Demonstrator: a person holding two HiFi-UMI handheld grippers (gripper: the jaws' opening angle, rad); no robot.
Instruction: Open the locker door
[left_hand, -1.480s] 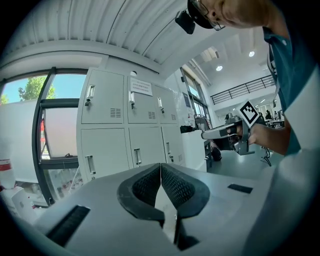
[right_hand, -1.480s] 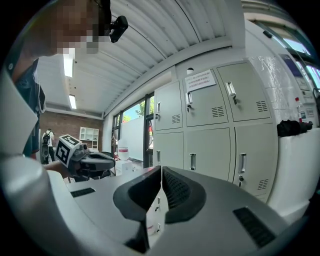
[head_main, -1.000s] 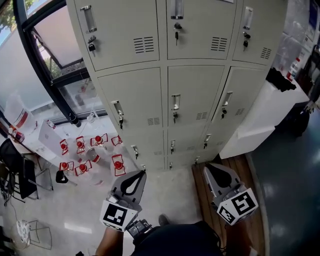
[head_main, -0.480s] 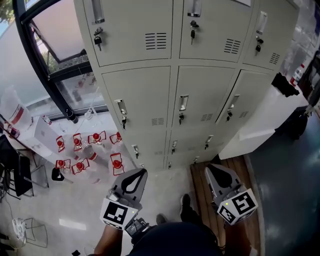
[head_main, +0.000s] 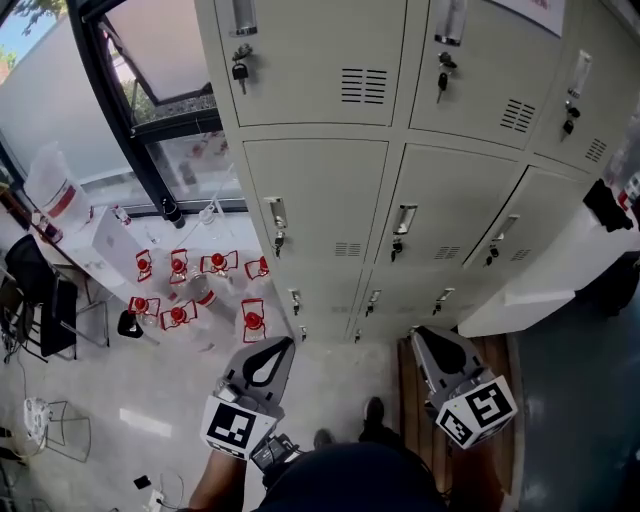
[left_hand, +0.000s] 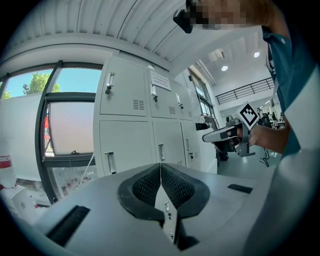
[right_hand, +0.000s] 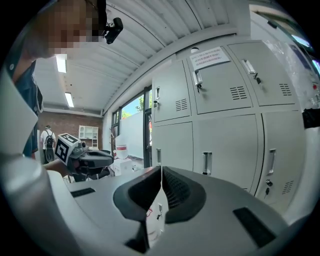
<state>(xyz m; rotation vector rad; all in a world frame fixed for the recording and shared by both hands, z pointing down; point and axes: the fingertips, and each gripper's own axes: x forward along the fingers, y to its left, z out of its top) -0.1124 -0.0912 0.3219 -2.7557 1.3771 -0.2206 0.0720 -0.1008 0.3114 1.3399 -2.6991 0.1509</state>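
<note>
Presently: two hand-held grippers facing a bank of lockers (head_main: 318, 190).
Both left gripper (head_main: 281, 345) and right gripper (head_main: 419, 334): jaws pressed together, nothing held, well apart from the lockers.

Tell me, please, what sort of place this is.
Probably a workplace locker area: a bank of grey metal lockers with keys in their locks, a large window alongside, and red-capped containers on the floor.

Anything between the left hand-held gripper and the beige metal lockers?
Nothing. The head view shows only bare pale floor between the shut left hand-held gripper and the beige metal lockers.
</note>
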